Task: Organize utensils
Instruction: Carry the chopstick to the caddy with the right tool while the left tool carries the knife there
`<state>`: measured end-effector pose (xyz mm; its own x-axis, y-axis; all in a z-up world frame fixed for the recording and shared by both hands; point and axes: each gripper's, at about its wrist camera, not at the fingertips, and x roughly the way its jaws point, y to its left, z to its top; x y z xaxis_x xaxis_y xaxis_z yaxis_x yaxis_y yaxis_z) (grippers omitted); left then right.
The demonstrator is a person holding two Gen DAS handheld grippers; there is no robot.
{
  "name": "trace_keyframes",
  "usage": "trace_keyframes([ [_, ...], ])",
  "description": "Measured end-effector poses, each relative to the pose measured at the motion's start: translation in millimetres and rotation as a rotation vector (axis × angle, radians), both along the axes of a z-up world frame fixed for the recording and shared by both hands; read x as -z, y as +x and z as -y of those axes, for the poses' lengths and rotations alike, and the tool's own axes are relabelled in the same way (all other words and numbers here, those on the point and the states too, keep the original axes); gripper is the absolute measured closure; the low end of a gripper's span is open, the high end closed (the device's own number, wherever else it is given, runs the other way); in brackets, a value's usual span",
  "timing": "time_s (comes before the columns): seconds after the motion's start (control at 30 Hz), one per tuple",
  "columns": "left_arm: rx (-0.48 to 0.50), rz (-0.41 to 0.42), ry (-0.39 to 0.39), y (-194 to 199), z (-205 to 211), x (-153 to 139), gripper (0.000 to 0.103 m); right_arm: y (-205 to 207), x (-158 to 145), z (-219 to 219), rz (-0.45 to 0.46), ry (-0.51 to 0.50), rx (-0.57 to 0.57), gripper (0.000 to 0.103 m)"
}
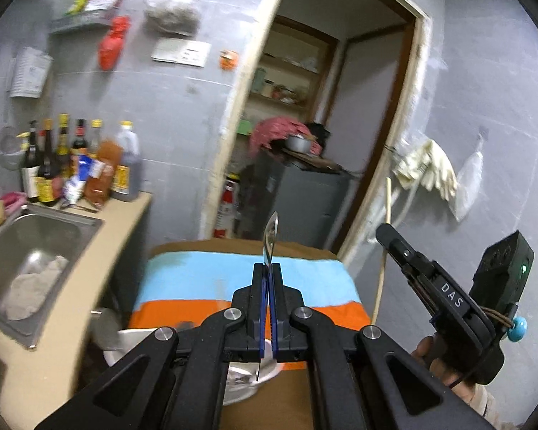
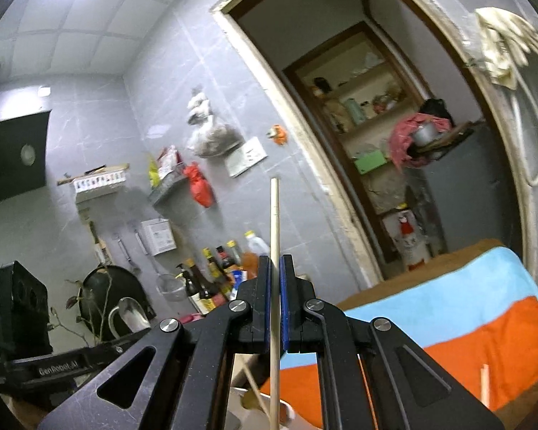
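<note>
My left gripper point(image 1: 268, 267) is shut on a thin metal utensil point(image 1: 270, 238). I see it edge-on, standing up past the fingertips, with its handle running down between the pads. My right gripper point(image 2: 276, 259) is shut on a pale wooden chopstick point(image 2: 275, 215) that points straight up. In the left wrist view the right gripper point(image 1: 385, 233) hangs at the right, a hand below it, with the chopstick point(image 1: 383, 251) crossing its tips. Both grippers hover over a table with a blue and orange cloth point(image 1: 204, 279). A white bowl point(image 1: 125, 344) sits below at the near left.
A steel sink point(image 1: 36, 251) and several sauce bottles point(image 1: 71, 157) fill the counter on the left. An open doorway leads to a grey cabinet point(image 1: 305, 200), with a fire extinguisher point(image 1: 227, 208) beside it. Gloves point(image 1: 426, 168) hang on the right wall. Another wooden stick point(image 2: 484, 383) lies on the cloth.
</note>
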<state>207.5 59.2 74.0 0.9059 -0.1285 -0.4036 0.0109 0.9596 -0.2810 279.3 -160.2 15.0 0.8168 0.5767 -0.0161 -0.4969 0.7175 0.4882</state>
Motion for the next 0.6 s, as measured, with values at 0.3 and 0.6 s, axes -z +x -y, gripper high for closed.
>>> trace_keyframes([
  [0.3,-0.172,0.018,-0.025,-14,-66,5,0.101,7,7,-43,0.04,-0.006,-0.049,0.098],
  [0.6,-0.222,-0.039,-0.061,0,-86,44,0.101,14,25,-70,0.069,-0.052,-0.082,0.098],
])
